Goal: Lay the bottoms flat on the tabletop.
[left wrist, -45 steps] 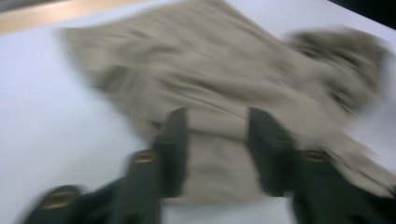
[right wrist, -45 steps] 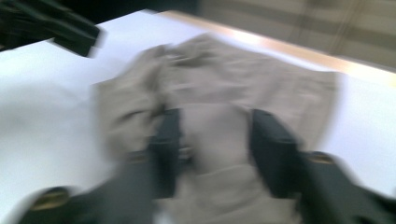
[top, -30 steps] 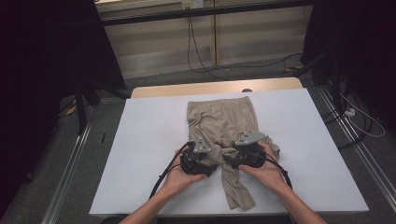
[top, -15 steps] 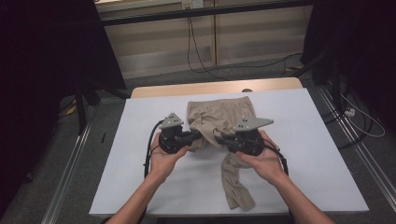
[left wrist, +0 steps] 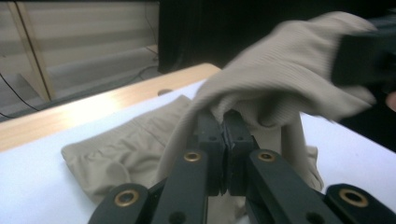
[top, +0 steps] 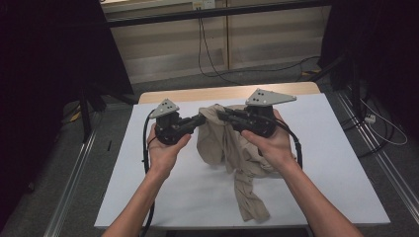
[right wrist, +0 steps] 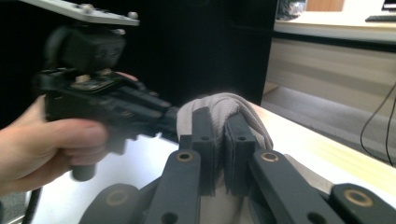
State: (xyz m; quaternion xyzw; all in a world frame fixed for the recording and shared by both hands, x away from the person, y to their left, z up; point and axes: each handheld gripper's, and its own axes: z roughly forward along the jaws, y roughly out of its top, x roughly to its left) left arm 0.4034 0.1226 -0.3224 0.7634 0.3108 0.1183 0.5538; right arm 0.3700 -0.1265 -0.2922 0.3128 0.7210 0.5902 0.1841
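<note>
A beige ribbed pair of trousers (top: 222, 145) hangs bunched between my two grippers above the white table top (top: 326, 168). One leg (top: 249, 202) trails down to the table's near edge. My left gripper (top: 202, 118) is shut on a fold of the cloth from the left. My right gripper (top: 220, 113) is shut on it from the right, a short way from the left one. In the left gripper view the pads (left wrist: 212, 133) pinch the fabric (left wrist: 285, 79), and the waist part (left wrist: 121, 149) lies on the table. In the right gripper view cloth (right wrist: 224, 103) drapes over the closed right gripper (right wrist: 219, 130).
The white sheet covers a table with a wooden far edge (top: 197, 94). Black cables (top: 146, 148) trail from the grippers. Dark frames and curtains stand to both sides, and metal rails (top: 74, 197) run along the floor.
Both grippers have closed on the trousers near the crotch and risen, lifting and bunching the cloth off the table. The hands have moved away from the near edge.
</note>
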